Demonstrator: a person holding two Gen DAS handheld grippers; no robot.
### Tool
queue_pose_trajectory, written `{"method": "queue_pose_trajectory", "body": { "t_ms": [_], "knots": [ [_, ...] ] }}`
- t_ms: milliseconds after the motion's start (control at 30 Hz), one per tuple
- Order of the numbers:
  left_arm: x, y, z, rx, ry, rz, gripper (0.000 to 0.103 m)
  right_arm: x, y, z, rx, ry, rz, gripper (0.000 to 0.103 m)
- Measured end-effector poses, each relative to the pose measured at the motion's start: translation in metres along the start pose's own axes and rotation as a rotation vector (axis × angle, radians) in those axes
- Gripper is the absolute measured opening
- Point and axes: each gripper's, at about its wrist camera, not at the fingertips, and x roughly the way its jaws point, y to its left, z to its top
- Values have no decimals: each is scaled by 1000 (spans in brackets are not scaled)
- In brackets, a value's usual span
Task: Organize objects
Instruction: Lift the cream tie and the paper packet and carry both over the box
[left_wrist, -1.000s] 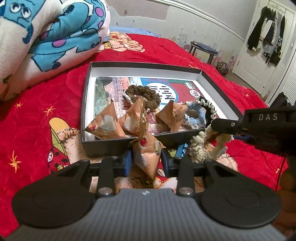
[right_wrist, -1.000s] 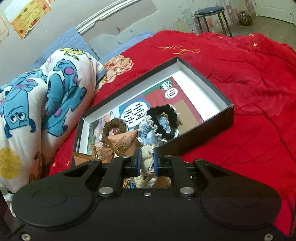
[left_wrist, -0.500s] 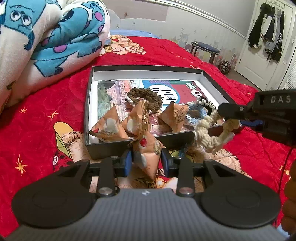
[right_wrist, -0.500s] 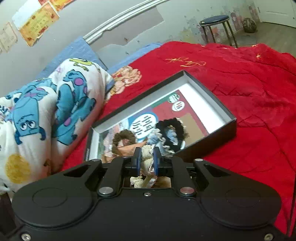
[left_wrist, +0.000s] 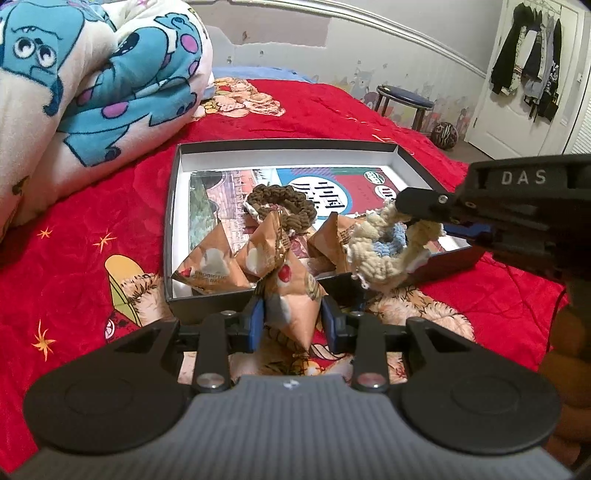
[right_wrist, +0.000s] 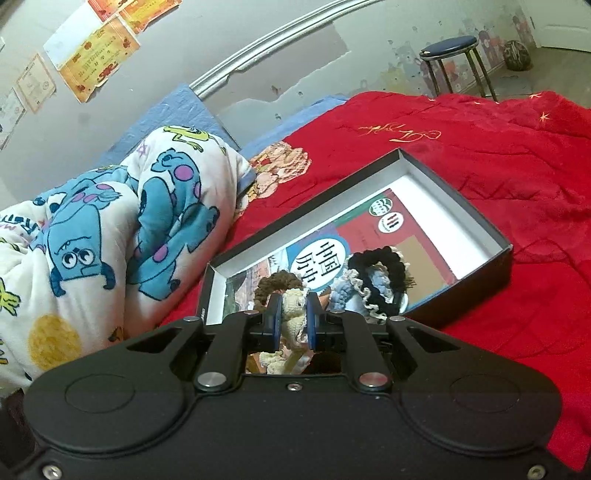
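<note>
An open black box (left_wrist: 173, 206) (right_wrist: 458, 199) lies on the red bed cover. Inside it are a brown crocheted scrunchie (left_wrist: 284, 201) (right_wrist: 273, 282), a light blue one (right_wrist: 345, 291), a black one (right_wrist: 380, 266) and three tan triangular packets (left_wrist: 210, 262). My left gripper (left_wrist: 291, 319) is shut on another tan packet (left_wrist: 291, 299), held just in front of the box's near wall. My right gripper (right_wrist: 291, 317) (left_wrist: 421, 216) is shut on a cream crocheted scrunchie (left_wrist: 376, 254) (right_wrist: 293, 314), which hangs above the box's near right corner.
A rolled blanket with blue monsters (left_wrist: 85, 81) (right_wrist: 110, 229) lies left of the box. A dark stool (left_wrist: 404, 98) (right_wrist: 452, 48) and a door with hanging clothes (left_wrist: 524, 66) stand beyond the bed. Red cover (right_wrist: 498, 155) spreads right of the box.
My right gripper has lifted the cream scrunchie off the cover and carried it up over the box's near right corner. The left gripper with its packet has stayed put.
</note>
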Motion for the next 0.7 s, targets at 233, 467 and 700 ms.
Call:
{"method": "queue_pose_trajectory", "body": {
  "t_ms": [233, 467, 700],
  "knots": [
    [-6, 4, 1, -35, -20, -24, 37, -3, 5, -1, -9, -20, 31, 14],
    [-19, 7, 0, -53, -47, -35, 37, -10, 5, 0, -1, -59, 78, 14],
    [-17, 6, 4, -57, -72, -43, 37, 1, -1, 5, 23, -69, 85, 14]
  ]
}}
